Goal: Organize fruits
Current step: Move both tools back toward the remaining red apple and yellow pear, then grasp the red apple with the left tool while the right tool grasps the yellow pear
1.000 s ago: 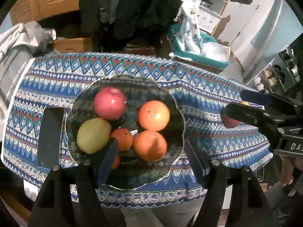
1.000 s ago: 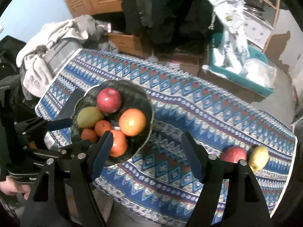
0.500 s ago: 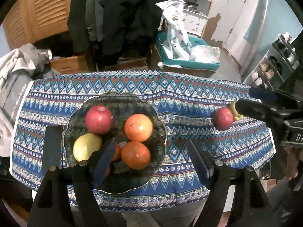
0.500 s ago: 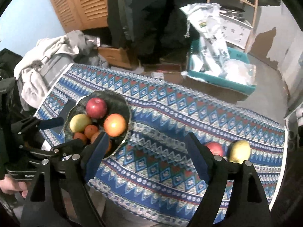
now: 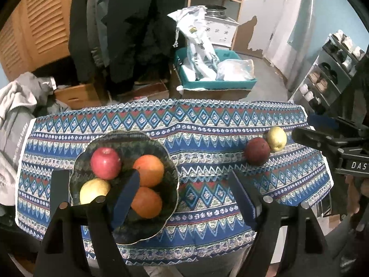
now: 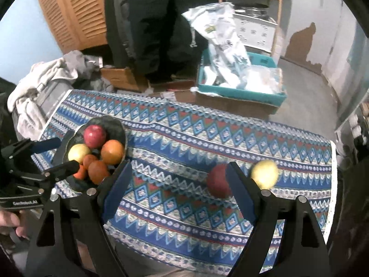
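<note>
- Now we see two fruits lying loose near the right end of the table: a dark red apple and a yellow apple, just beside each other, the yellow one nearer the end and slightly toward the far edge.
- We judge that the coming move turns on the red apple, which lies just ahead of the right gripper, partly hidden behind its right-hand finger, so it sits off to that side, not centred between the fingers.
- We read the right gripper as spread and empty, nothing between its pads.
- Neither apple has a long axis worth counting; both are round, so we think any approach angle would serve.
- The right hand is clearly the nearer one. The left gripper hangs over the dark bowl near the left end, its left-hand finger in front of the fruit there, and the loose apples are well apart from it.
- We see the left gripper spread too, pinching nothing.
- The bowl holds a red apple, a yellow-green fruit, two large oranges and smaller ones.
- Both grippers point steeply down over the near edge, and a hand shows behind the left one.
</note>
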A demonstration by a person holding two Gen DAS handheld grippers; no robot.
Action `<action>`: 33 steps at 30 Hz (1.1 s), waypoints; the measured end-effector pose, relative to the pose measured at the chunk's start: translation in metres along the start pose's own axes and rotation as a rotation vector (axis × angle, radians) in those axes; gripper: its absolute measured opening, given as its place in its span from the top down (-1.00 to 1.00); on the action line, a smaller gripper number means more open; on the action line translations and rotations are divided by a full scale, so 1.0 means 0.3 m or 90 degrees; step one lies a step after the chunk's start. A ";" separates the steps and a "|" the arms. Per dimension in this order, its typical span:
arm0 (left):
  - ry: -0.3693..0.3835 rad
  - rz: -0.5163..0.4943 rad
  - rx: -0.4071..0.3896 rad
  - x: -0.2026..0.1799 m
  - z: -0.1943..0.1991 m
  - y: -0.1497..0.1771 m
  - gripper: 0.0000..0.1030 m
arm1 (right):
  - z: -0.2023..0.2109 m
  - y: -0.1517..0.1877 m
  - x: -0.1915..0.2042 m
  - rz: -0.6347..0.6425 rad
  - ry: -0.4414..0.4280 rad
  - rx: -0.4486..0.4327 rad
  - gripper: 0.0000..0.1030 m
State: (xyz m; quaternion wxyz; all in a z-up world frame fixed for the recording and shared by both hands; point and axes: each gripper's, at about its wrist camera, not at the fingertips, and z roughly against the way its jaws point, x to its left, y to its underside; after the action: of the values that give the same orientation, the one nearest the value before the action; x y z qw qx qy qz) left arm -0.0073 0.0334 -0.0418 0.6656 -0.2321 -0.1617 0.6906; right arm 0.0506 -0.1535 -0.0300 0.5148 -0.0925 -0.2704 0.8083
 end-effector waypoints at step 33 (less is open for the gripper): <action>0.043 -0.111 0.081 -0.356 -0.199 -0.073 -0.70 | 0.000 0.133 -0.461 -0.134 0.080 0.022 -0.62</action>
State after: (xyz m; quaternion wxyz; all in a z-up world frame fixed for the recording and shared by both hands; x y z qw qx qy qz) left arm 0.0437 -0.0766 -0.0691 0.7415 -0.1977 -0.1144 0.6309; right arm 0.0820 -0.2886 -0.0691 0.6141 -0.1050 -0.2318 0.7471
